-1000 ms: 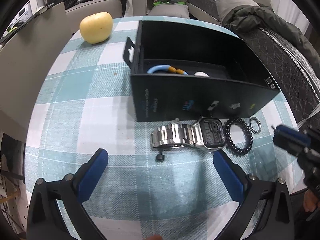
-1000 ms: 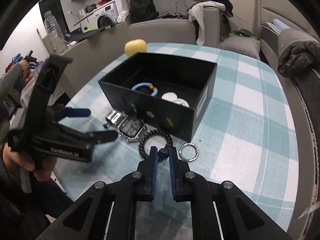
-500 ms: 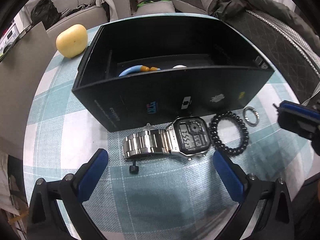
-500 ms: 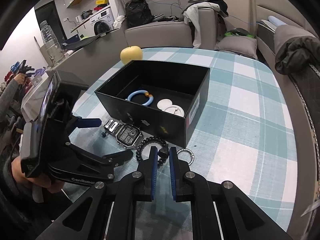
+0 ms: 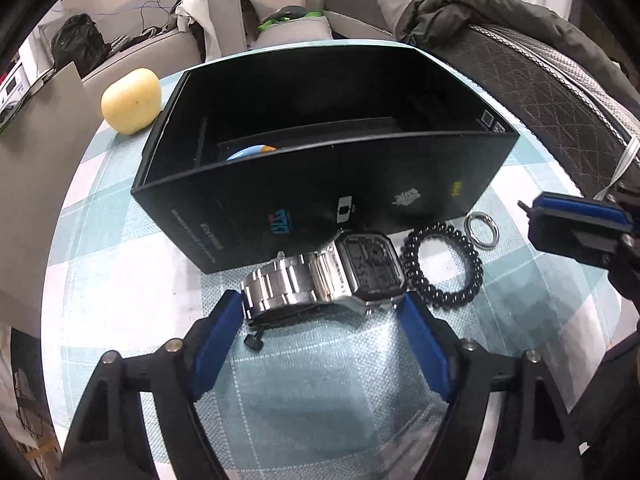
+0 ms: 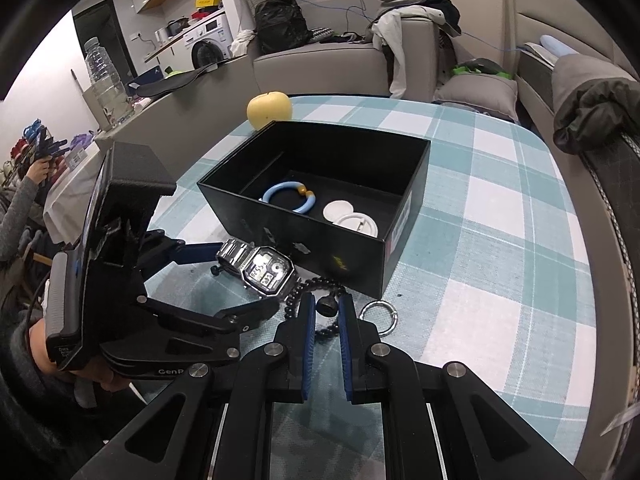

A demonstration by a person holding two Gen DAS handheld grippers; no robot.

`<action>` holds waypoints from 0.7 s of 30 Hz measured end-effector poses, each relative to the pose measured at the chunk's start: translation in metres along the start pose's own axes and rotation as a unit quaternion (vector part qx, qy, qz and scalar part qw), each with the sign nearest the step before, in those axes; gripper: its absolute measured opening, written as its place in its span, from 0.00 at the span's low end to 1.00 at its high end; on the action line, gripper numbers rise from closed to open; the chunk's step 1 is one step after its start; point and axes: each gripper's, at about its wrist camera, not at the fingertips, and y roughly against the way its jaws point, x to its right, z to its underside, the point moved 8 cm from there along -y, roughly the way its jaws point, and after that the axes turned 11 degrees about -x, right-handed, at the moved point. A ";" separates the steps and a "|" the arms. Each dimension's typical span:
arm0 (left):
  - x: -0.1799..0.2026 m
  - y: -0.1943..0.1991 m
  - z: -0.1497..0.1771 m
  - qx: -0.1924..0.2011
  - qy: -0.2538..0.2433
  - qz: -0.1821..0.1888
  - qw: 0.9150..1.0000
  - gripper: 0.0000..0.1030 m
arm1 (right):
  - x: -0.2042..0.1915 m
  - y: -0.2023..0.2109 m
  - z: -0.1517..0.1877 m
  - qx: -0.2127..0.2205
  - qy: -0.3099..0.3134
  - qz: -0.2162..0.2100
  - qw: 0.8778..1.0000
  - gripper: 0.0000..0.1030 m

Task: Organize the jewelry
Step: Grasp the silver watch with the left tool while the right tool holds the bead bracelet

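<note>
Checked tablecloth (image 5: 120, 280): left gripper (image 5: 322, 312) closing around watch (image 5: 328, 276); right gripper (image 6: 325, 312) shut, hiding bead bracelet (image 6: 316, 286).

A yellow apple (image 6: 269, 110) sits on the teal-and-white checked tablecloth (image 6: 500, 216) at about eleven o'clock, just beyond the far corner of the box. Past the table's far edge runs a grey sofa (image 6: 332, 68) at twelve o'clock, with a black backpack (image 6: 282, 24) on its back towards eleven and a heap of clothes (image 6: 412, 16) towards one — a grey cushion (image 6: 478, 94) lies lower at one o'clock. A clear water bottle (image 6: 106, 80) stands at ten o'clock with a white washing machine (image 6: 210, 46) behind it, and a dark jacket (image 6: 596, 114) is draped over the quilted seat at two o'clock.
</note>
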 end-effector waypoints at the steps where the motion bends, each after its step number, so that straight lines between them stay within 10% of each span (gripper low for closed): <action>1: -0.001 0.000 0.000 0.001 -0.001 0.000 1.000 0.72 | 0.000 -0.001 0.000 0.000 0.001 0.000 1.000 0.10; 6: -0.008 0.007 0.003 0.011 -0.002 0.004 1.000 0.60 | -0.002 -0.003 -0.003 -0.002 0.001 0.003 1.000 0.10; 8: -0.016 0.009 0.005 0.008 0.011 -0.001 1.000 0.25 | -0.002 -0.004 -0.003 -0.003 0.002 0.003 1.000 0.10; 11: -0.025 0.014 0.005 0.008 0.038 0.044 0.998 0.08 | -0.004 -0.007 -0.002 -0.007 0.004 0.005 1.000 0.10; 21: -0.025 0.025 0.007 0.030 0.036 0.046 0.998 0.04 | -0.005 -0.009 -0.005 -0.007 0.005 0.005 1.000 0.10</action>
